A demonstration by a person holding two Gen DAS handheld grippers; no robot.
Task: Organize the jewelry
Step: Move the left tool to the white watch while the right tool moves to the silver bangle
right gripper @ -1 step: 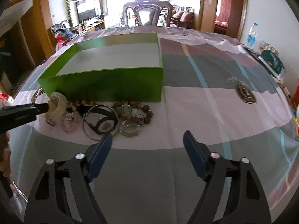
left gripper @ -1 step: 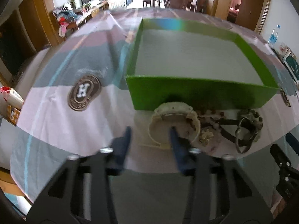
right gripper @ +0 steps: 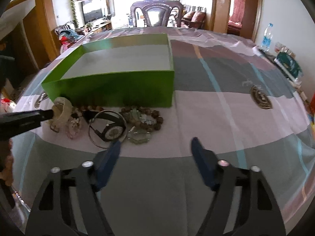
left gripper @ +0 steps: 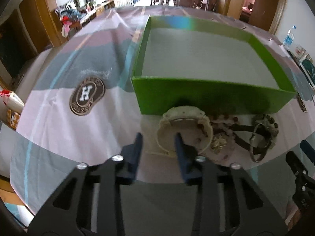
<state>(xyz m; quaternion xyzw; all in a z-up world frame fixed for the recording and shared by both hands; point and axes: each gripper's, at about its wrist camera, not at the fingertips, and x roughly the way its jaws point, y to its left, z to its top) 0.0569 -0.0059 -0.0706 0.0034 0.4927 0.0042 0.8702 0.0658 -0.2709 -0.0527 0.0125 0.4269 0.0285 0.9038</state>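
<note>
Both pairs of jaws are closing: the left gripper point(left gripper: 158, 142) brackets the near band of the cream watch point(left gripper: 185, 129) without pressing it yet, and the right gripper point(right gripper: 155, 145) has only cloth between its fingers. On the counter point(right gripper: 226, 118), the empty green box point(right gripper: 110, 90) stands behind a jewelry row: cream watch, black watch point(right gripper: 112, 129), bead bracelet point(right gripper: 155, 118), green pendant point(right gripper: 138, 138).

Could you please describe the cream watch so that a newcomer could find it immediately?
Find the green box on the table; jewelry lies in a row along its near wall. The cream watch lies at the left end, by the left gripper. It alone is pale and chunky; its neighbours are dark.
</note>
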